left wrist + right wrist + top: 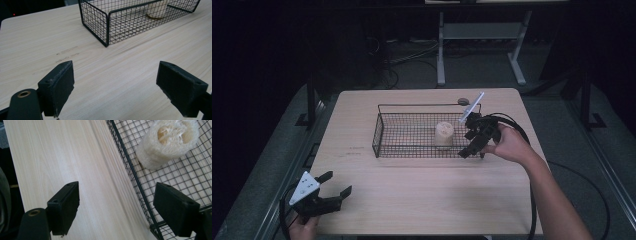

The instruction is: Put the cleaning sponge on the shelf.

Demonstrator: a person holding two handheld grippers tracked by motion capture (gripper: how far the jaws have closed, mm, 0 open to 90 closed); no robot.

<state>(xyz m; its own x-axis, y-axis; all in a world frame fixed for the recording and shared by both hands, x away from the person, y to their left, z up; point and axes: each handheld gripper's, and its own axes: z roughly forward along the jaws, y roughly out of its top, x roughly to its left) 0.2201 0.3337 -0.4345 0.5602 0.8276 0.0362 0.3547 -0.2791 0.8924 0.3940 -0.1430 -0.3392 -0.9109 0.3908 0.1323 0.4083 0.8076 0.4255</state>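
The loofah [157, 9] at the top right of the left gripper view is cut by the edge and screened by basket [105, 22] mesh.

A pale wooden table [422, 200] is standing in the middle of a dim room, catching most of the light while everything around it is sinking into shadow. Grey floor [572, 115] is showing on both sides and beyond the far edge. Farther back, a white metal frame with two legs [441, 55] is standing on the floor, with dark cables [407, 57] lying loosely near its left leg. The far wall is disappearing into darkness.
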